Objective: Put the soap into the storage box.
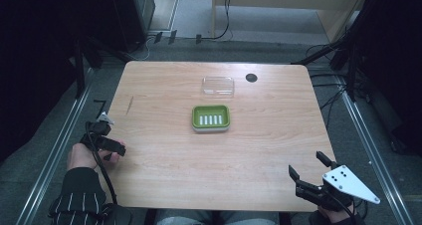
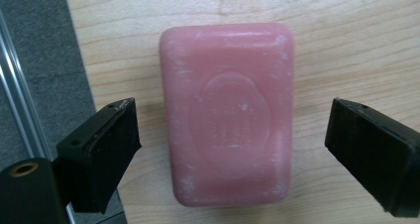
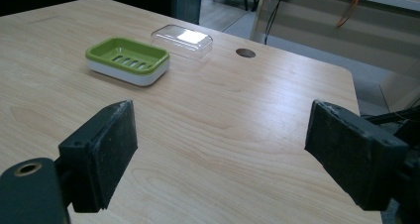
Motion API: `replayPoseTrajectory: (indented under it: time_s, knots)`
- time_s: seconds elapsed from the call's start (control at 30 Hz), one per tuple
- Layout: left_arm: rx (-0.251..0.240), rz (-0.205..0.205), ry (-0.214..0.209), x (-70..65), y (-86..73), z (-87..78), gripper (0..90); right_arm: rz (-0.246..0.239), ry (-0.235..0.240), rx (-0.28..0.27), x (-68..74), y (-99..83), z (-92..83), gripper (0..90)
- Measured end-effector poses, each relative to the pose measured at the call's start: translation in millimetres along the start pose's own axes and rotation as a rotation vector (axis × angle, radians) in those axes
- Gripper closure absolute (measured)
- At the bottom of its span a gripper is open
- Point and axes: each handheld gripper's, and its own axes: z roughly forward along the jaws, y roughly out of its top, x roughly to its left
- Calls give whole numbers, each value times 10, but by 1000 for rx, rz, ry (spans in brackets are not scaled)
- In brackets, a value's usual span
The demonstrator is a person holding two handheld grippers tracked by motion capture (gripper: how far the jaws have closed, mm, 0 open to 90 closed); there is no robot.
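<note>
A pink bar of soap (image 2: 227, 115) lies flat on the wooden table (image 1: 169, 175), close to its left edge. My left gripper (image 2: 233, 120) hangs over the soap, open, one jaw on each side and neither touching it. In the high view the left gripper (image 1: 107, 138) sits at the table's left edge, held by a hand in a striped sleeve. A green soap dish (image 1: 210, 118) on a white base stands mid-table, with a clear plastic lid (image 1: 218, 85) behind it. My right gripper (image 1: 307, 164) is open over the near right corner, facing the soap dish (image 3: 128, 59) and lid (image 3: 182, 39) with nothing between its jaws.
A dark round cable hole (image 1: 251, 77) sits in the tabletop at the back right of the lid. Metal floor rails (image 1: 59, 145) run along both sides of the table. Cables and dark stands crowd the floor behind it.
</note>
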Motion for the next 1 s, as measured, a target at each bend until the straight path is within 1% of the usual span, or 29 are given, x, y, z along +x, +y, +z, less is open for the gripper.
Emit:
replayPoseTrajectory:
  time_s: [0.1, 0.13, 0.17, 0.2, 0.23, 0.33, 0.43, 0.53, 0.57, 0.6, 0.67, 0.73, 1.0]
  knots:
    - [-7, -2, -7, 11, -6, 2, 98, 0, 0, 1, -1, 0, 1, 129]
    - [-5, -5, -3, 10, -7, 10, 141, -1, 0, 0, -1, 0, 1, 129]
    - [-1, -3, 4, 11, -8, 17, 141, -1, 0, 0, 0, 0, 0, 129]
    - [-2, -2, 1, 11, -12, 23, 141, -1, 0, 0, 0, 0, 0, 129]
    - [2, 1, 2, 5, -14, 26, 168, 1, 0, 0, 0, 0, -1, 129]
    - [3, 1, 7, 2, -14, 31, 172, 1, 0, 1, 0, 0, -1, 129]
    - [6, -1, 11, 2, -16, 37, 222, 1, -1, 1, 0, 0, -2, 129]
    - [16, 8, 12, -2, -18, 53, 240, 4, -1, 2, 1, 0, -3, 129]
    - [18, 9, 14, -6, -18, 61, 278, 0, -1, 0, 0, 0, -2, 129]
    - [23, 12, 15, -13, -18, 65, 298, 3, -2, 1, 1, 0, -4, 129]
    - [21, 15, 17, -16, -18, 71, 309, 3, -2, 1, 0, 0, -4, 129]
    - [21, 18, 17, -19, -22, 77, 358, 4, -3, 2, 1, 0, -3, 129]
    - [10, 30, 19, -28, -31, 72, 379, 4, -3, 2, 2, 0, -3, 129]
